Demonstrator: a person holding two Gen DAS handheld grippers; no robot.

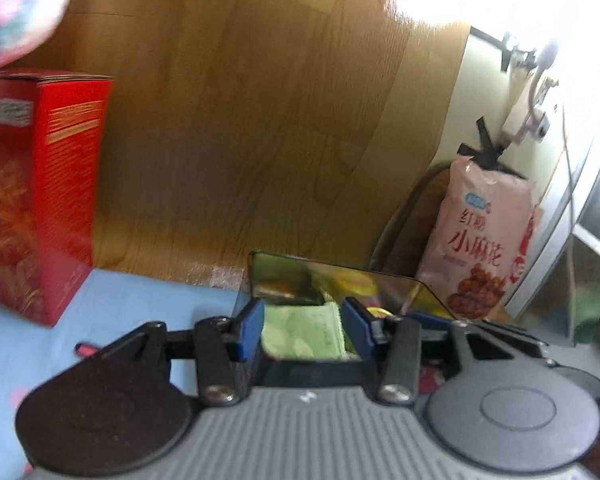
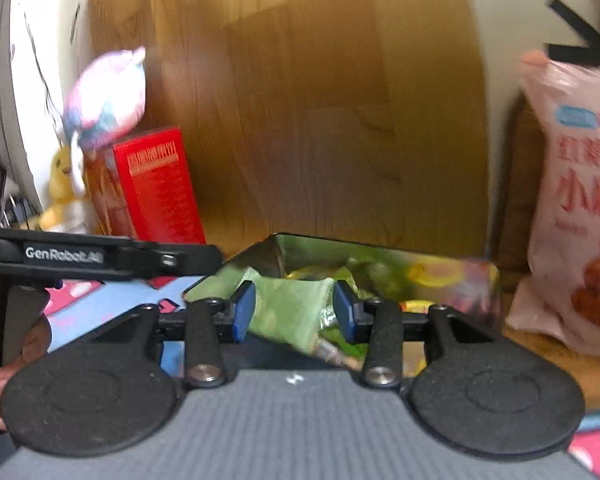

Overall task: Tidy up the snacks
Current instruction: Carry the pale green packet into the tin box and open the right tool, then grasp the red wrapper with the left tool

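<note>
A blue patterned table (image 1: 132, 300) carried a red box (image 1: 40, 200) at the frame's left, a shiny open tin (image 1: 396, 284) at centre, and a pink snack bag (image 1: 480, 240) at right.

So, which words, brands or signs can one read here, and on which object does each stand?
"GenRobot.AI": on the black arm of the left gripper, right wrist view.
"小麻花": large red characters on the pink snack bag; the smaller line above and its blue logo are too blurred.
Red box: gold print, unreadable.
Green packet: print unreadable.
</note>
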